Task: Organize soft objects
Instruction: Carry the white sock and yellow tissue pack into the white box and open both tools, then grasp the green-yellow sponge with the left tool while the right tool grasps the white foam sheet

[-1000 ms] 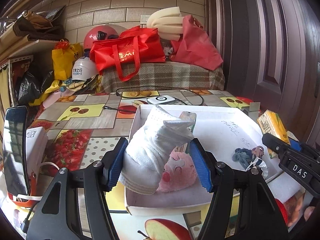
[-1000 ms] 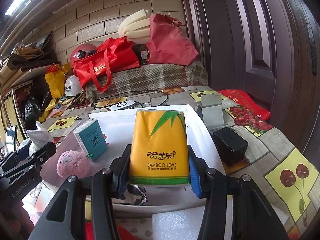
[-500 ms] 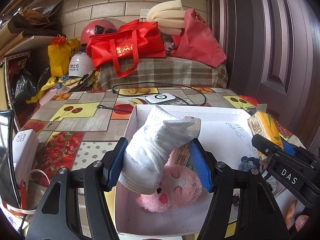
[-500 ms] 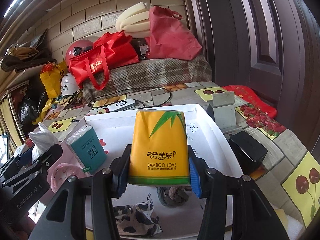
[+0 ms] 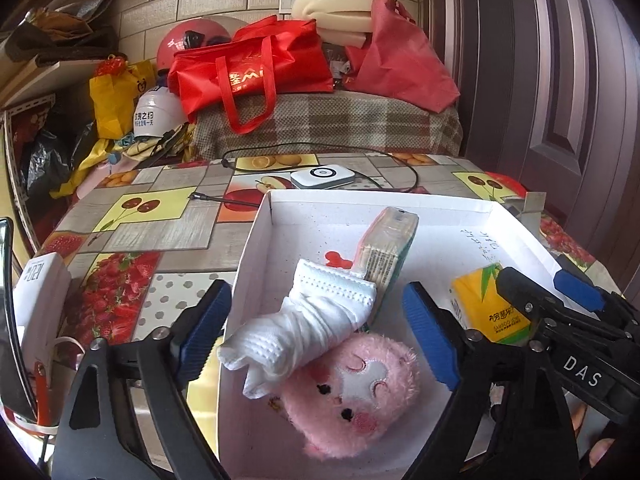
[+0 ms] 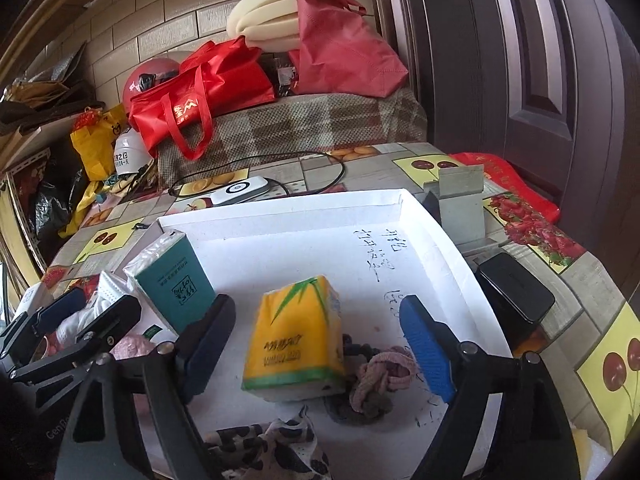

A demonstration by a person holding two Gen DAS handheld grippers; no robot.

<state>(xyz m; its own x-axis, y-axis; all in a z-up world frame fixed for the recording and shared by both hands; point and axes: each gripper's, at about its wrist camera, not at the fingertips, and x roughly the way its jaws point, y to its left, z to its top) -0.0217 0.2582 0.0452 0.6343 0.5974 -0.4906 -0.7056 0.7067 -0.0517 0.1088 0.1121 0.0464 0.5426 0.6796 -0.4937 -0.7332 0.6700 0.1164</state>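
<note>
The tray (image 5: 400,204) is plain white, with black handwriting at two o'clock. In it lie a white ribbed sock (image 5: 304,328), a fuzzy pink plush (image 5: 356,396) with a paler face and rosy cheeks, a dark teal tissue pack (image 6: 174,284) and a yellow tissue pack (image 6: 296,340) with green leaves and a green band. At six o'clock in the right wrist view sits a leopard-spotted cloth (image 6: 272,448), cream and black. Both tongs are black with blue pads (image 5: 428,340). The worktop (image 5: 160,216) wears a fruit-print patchwork: red strawberries, cherries on yellow, grey wood squares.
</note>
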